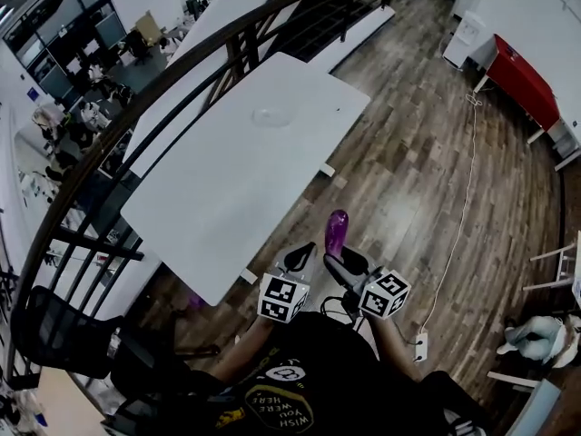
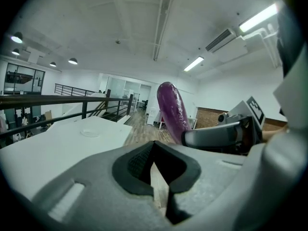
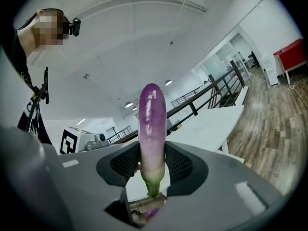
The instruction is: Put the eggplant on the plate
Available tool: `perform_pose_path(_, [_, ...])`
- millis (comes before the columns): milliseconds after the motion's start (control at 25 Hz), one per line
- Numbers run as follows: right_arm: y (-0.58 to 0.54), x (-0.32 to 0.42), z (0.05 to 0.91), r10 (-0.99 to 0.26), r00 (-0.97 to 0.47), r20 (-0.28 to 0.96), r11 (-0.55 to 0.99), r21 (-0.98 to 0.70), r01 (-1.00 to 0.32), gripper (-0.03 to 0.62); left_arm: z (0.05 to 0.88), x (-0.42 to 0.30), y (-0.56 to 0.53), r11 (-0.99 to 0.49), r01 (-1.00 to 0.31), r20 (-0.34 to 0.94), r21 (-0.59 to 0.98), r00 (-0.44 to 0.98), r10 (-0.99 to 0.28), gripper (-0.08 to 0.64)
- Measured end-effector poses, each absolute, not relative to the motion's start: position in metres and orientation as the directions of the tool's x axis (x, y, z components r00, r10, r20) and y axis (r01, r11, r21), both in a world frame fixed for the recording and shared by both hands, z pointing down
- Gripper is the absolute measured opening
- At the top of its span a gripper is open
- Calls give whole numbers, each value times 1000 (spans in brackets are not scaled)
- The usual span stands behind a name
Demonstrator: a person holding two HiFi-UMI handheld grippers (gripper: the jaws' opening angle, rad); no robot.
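Observation:
A purple eggplant (image 1: 337,232) stands upright in my right gripper (image 1: 348,260), which is shut on its lower end. In the right gripper view the eggplant (image 3: 152,124) is pinched between the black pads, green stem end pointing down. My left gripper (image 1: 299,258) is just left of it, shut with nothing between its jaws (image 2: 154,146). Its view shows the eggplant (image 2: 173,112) to the right and ahead. A clear round plate (image 1: 270,115) lies near the far end of the white table (image 1: 218,207), well ahead of both grippers. The plate (image 2: 90,133) looks empty.
A black curved railing (image 1: 136,107) runs along the table's far left side. Wooden floor (image 1: 408,162) lies to the right, with a white cable (image 1: 461,216) on it and a red cabinet (image 1: 525,80) at the far right. A black chair (image 1: 64,334) stands at the lower left.

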State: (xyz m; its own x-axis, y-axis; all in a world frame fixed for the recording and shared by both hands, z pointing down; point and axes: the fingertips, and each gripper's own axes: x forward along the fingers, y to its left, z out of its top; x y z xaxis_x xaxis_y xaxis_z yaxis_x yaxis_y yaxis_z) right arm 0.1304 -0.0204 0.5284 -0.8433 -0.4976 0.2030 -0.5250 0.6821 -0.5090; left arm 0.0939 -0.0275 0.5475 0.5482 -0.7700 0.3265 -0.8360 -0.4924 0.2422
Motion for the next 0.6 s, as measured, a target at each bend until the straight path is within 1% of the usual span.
perform_pose_path(120, [-55,114,525,-511,-832,217,677,-494,-545,172,544,78,-57,-512,-818,315,261,574,-756,6])
perform_pose_path(280, [-93,82,525,-521,-829,203,679,-489,-547,172,550,47,-88,-528,-806,321,268,591,-740,6])
perform_pose_path(440, [-120,61,544,-480,-842,245,674,-512,-533,172,565,23,-113,-476,-827,334,300,559,-759,6])
perform_pose_path(600, [-152,31,555,-425,-864,271,699,-508,-503,172,571,-11,-139,-414,-857,348,307,506,-789,6])
